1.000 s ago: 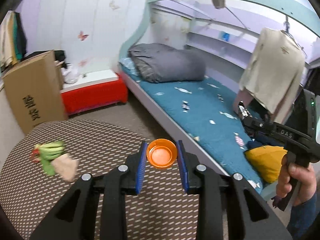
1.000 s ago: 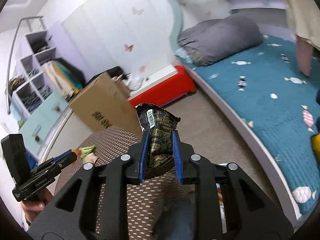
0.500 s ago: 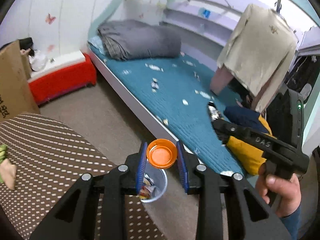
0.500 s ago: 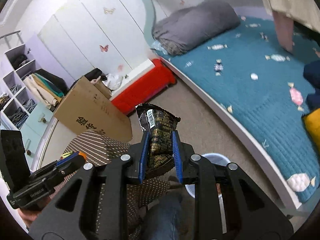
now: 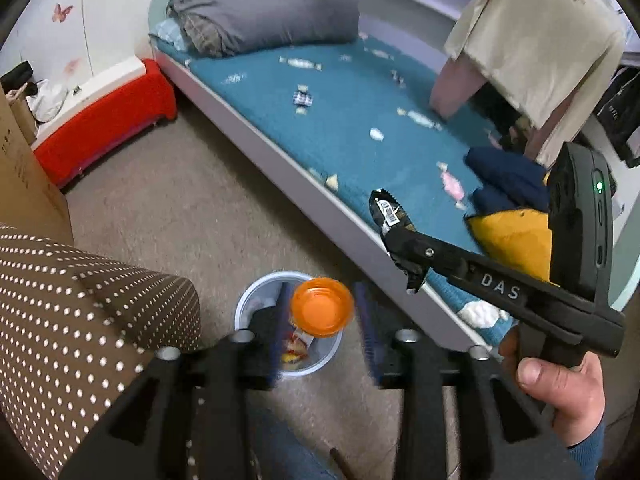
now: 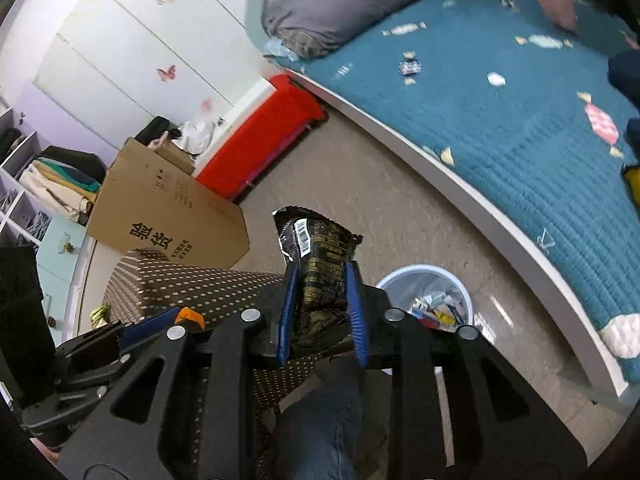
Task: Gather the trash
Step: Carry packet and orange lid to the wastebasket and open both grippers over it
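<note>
The left gripper (image 5: 322,322) has just spread its fingers, freeing an orange cap (image 5: 322,306) above the bin (image 5: 256,294). The right gripper (image 6: 322,314) pinches a black wrapper (image 6: 320,264); best centred over the bin first.

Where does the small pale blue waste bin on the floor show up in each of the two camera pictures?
Left wrist view: the pale blue waste bin sits low at centre, on the floor, partly behind the fingers and the orange cap.
Right wrist view: it lies right of centre, low in the picture, just right of the black snack wrapper.
Shared landmark: the red storage bench by the teal bed.
</note>
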`<state>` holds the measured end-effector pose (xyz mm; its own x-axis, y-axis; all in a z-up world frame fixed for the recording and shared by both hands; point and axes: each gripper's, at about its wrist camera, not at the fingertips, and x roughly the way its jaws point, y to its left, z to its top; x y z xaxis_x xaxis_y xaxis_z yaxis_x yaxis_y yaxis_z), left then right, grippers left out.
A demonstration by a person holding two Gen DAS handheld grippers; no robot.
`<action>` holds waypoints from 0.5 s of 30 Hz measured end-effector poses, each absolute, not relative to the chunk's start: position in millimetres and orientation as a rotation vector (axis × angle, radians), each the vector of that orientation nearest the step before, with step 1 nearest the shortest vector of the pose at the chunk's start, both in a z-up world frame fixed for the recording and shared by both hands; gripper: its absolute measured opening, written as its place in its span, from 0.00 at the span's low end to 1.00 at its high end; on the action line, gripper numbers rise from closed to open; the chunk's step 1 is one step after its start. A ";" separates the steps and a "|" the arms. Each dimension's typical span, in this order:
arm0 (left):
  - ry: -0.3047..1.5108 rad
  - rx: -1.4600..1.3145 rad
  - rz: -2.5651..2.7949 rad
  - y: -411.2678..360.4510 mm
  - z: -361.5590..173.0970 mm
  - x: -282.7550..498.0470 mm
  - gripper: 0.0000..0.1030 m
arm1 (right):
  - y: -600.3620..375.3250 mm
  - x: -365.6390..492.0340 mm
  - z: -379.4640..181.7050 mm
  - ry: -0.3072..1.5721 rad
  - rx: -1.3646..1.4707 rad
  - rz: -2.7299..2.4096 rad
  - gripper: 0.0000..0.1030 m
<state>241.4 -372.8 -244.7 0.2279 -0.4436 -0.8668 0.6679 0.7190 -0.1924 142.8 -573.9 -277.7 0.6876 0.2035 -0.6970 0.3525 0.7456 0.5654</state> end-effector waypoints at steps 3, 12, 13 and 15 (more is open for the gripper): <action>1.080 0.245 -0.722 -371.5 -248.1 249.1 0.86 | -579.0 149.3 -296.3 0.859 0.793 -0.091 0.69; 1.025 0.195 -0.664 -340.0 -231.0 254.0 0.89 | -578.7 136.5 -305.5 0.871 0.826 -0.166 0.94; 1.008 0.190 -0.660 -335.2 -225.9 252.2 0.89 | -577.1 134.4 -303.2 0.874 0.816 -0.175 0.94; 0.967 0.183 -0.654 -326.1 -214.6 246.3 0.90 | -573.6 130.6 -296.9 0.873 0.798 -0.189 0.94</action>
